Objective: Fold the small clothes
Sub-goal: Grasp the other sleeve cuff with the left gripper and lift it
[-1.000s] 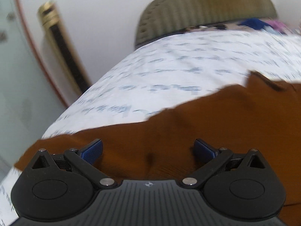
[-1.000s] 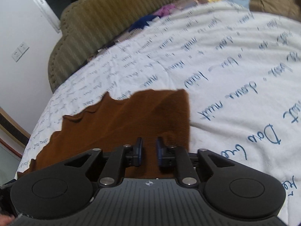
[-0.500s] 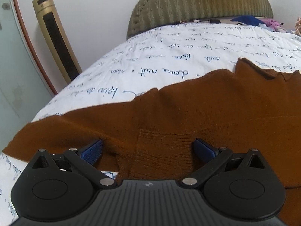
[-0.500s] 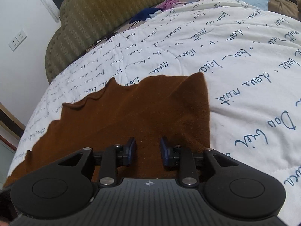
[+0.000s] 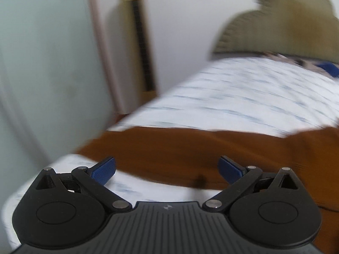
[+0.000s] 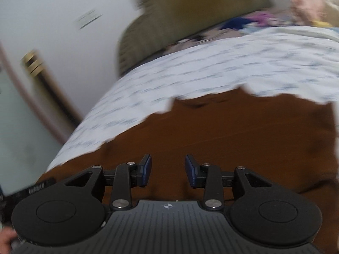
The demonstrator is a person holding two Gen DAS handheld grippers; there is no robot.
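A brown knit garment lies spread flat on a white bedspread with blue script. In the left wrist view my left gripper is wide open and empty, over the garment's left end near the bed's corner. In the right wrist view the garment fills the middle, its wavy far edge against the bedspread. My right gripper is partly open and empty, just above the cloth. Both views are motion-blurred.
An olive padded headboard stands at the far end of the bed, with a heap of coloured clothes at its right. A gold and black upright post and a pale glass panel stand left of the bed.
Both grippers have swung left, toward the bed's left corner. My right gripper has opened wider. The left stayed wide open. The garment lies as before.
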